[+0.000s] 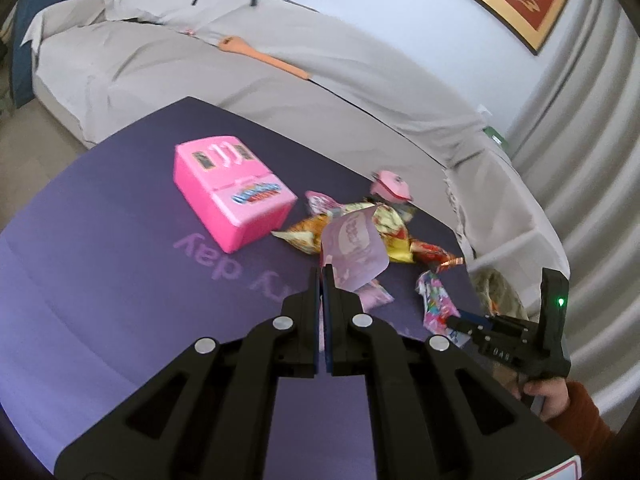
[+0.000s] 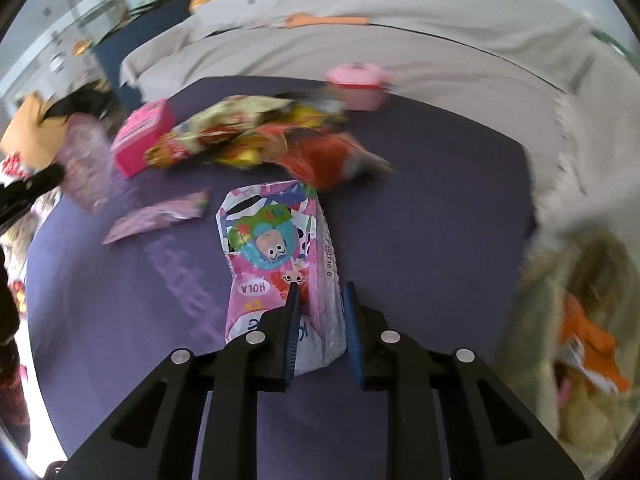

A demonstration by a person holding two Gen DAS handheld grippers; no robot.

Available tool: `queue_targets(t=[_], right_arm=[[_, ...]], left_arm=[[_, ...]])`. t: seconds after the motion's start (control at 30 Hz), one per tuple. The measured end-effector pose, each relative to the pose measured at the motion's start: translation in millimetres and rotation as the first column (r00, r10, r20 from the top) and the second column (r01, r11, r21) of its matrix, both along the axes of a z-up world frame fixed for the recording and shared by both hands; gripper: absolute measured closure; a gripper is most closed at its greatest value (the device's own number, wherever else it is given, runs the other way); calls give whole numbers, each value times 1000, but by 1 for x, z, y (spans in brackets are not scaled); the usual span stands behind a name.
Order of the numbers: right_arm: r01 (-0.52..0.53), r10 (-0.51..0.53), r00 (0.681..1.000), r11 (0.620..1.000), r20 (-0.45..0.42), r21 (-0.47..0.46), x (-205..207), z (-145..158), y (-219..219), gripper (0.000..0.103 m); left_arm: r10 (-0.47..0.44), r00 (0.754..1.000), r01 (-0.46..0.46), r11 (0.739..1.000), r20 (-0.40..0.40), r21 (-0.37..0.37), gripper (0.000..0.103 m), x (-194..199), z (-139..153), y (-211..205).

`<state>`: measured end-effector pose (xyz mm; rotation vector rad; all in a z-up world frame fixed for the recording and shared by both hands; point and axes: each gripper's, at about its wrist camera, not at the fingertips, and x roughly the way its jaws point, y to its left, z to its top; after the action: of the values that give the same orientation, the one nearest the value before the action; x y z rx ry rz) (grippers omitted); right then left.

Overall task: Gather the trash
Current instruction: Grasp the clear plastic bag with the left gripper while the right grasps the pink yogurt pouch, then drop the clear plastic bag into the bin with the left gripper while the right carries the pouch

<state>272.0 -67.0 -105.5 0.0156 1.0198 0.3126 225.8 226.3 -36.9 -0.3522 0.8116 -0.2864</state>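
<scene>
My left gripper (image 1: 322,270) is shut on a pale purple wrapper (image 1: 354,252) and holds it above the purple table (image 1: 120,240); the wrapper also shows in the right wrist view (image 2: 86,164). My right gripper (image 2: 319,290) is partly closed around a pink cartoon wrapper (image 2: 276,240), its jaws on either side of the wrapper's near end; that wrapper also shows in the left wrist view (image 1: 434,298). A heap of yellow, orange and red wrappers (image 2: 260,140) lies further back. A small pink wrapper (image 2: 160,216) lies to the left.
A pink toy box (image 1: 232,192) and a pink toy pot (image 2: 358,84) stand on the table. A sofa under a grey cover (image 1: 280,72) runs behind. A bag with trash (image 2: 580,320) hangs open at the table's right edge.
</scene>
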Motion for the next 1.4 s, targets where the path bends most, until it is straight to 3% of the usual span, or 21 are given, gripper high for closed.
queue_targets(t=[0.17, 0.23, 0.33, 0.53, 0.63, 0.9, 0.97, 1.13, 1.23, 1.4], right_arm=[[-4, 4, 1000, 998, -7, 62, -10, -2, -20, 78], [-11, 13, 1000, 994, -16, 105, -9, -2, -22, 63], [-8, 11, 1000, 988, -20, 157, -5, -1, -19, 55], [-28, 27, 999, 999, 21, 22, 13, 0, 12, 55], [-47, 48, 998, 998, 37, -43, 20, -1, 26, 48], [-97, 100, 994, 992, 41, -81, 22, -1, 42, 44], [-95, 98, 994, 993, 39, -72, 20, -2, 37, 47], [-82, 84, 996, 995, 34, -63, 10, 1, 24, 82], [-76, 78, 997, 995, 14, -67, 4, 5, 20, 88], [-100, 104, 994, 990, 38, -99, -11, 27, 22, 88]], left_arm=[[-69, 997, 69, 998, -35, -2, 102, -8, -3, -23], [-92, 995, 92, 996, -50, 7, 102, -11, -7, -33], [-100, 993, 101, 995, -60, 21, 102, -12, -11, -40], [-82, 994, 85, 995, -67, 44, 102, -11, -17, -38], [-74, 995, 78, 996, -73, 45, 102, -11, -20, -35], [-54, 995, 56, 998, -87, 31, 102, -8, -27, -28], [-48, 995, 51, 998, -91, 33, 102, -8, -29, -29], [-20, 995, 23, 999, -98, 30, 102, -4, -30, -28], [-5, 996, 6, 1000, -85, 11, 102, -5, -27, -25], [-2, 997, 3, 1000, -76, 11, 102, -4, -19, -26]])
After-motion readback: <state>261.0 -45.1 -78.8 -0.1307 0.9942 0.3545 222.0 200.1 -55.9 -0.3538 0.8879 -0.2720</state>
